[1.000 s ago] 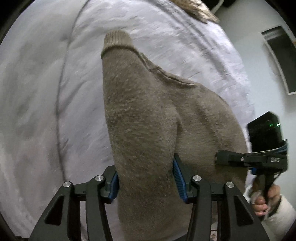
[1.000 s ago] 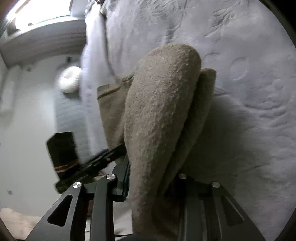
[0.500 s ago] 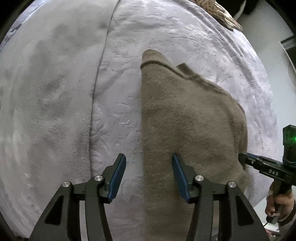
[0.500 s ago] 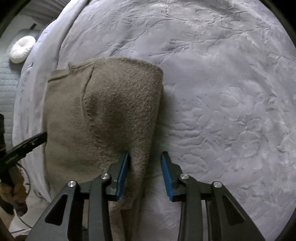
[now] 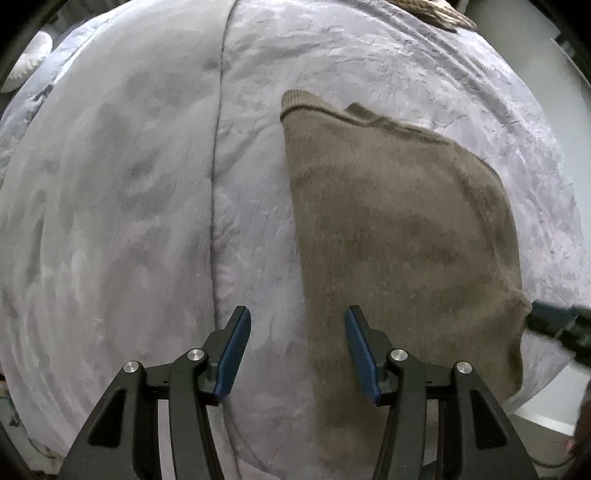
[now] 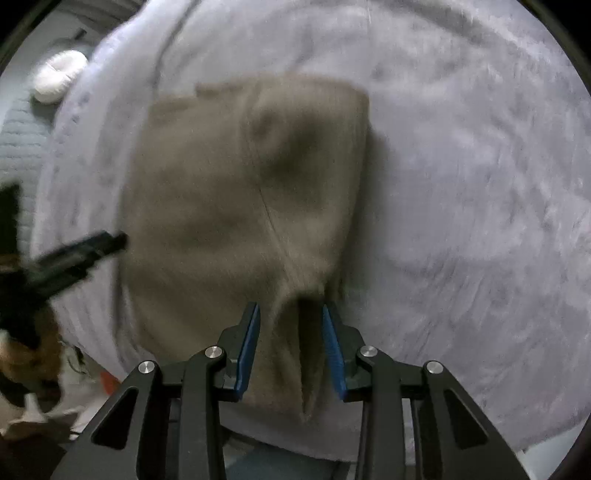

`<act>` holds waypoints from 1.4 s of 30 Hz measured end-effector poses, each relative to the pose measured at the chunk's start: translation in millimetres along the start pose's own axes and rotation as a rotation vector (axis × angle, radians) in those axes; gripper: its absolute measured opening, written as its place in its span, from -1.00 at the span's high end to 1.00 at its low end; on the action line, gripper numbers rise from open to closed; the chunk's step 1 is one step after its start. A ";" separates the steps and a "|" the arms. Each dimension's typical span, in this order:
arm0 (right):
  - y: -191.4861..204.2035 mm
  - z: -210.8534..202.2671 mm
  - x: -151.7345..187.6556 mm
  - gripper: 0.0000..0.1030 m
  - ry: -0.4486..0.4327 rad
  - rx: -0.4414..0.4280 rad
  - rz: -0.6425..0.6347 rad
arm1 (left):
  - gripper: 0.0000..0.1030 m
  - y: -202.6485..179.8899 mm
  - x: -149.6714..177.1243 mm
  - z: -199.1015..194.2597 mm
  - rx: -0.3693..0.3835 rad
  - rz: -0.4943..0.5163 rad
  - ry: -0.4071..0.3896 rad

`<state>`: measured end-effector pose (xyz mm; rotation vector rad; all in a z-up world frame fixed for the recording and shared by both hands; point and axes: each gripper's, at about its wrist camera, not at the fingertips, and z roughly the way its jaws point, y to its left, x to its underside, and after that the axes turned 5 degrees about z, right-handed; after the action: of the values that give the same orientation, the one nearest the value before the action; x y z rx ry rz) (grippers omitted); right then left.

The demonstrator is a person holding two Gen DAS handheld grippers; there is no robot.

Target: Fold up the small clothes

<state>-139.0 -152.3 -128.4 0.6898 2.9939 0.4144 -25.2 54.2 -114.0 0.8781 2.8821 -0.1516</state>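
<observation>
A small tan knit sweater (image 5: pixel 399 236) lies folded on the grey-lilac bedspread (image 5: pixel 129 203), right of centre in the left wrist view. My left gripper (image 5: pixel 297 350) is open and empty, straddling the sweater's left edge near its bottom. In the right wrist view the sweater (image 6: pixel 236 199) is blurred, with a raised fold running down toward my right gripper (image 6: pixel 291 347). That gripper is open, its blue pads either side of the fold's lower end, not pinching it. The right gripper's tip (image 5: pixel 554 325) shows at the sweater's right edge, and the left gripper's tip (image 6: pixel 81 251) at its left edge.
A seam (image 5: pixel 218 184) runs down the bedspread left of the sweater. A patterned tan cloth (image 5: pixel 432 11) lies at the bed's far edge. A round white cushion (image 6: pixel 59 77) sits on the grey floor mat beyond the bed. The bed's near edge drops off below both grippers.
Both grippers let go of the sweater and opened; it now lies flat on the bed. Both grippers have drawn back toward the near edge, and the right view is blurred by motion.
</observation>
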 end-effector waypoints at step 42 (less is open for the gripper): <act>-10.8 -69.9 -11.5 -0.64 -0.095 0.048 0.132 | -0.88 -2.9 5.0 -43.1 -0.086 -0.037 0.000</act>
<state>-140.2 -184.0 -64.2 0.8884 2.8876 0.3073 -34.8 60.2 -72.1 0.8108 2.8815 -0.0302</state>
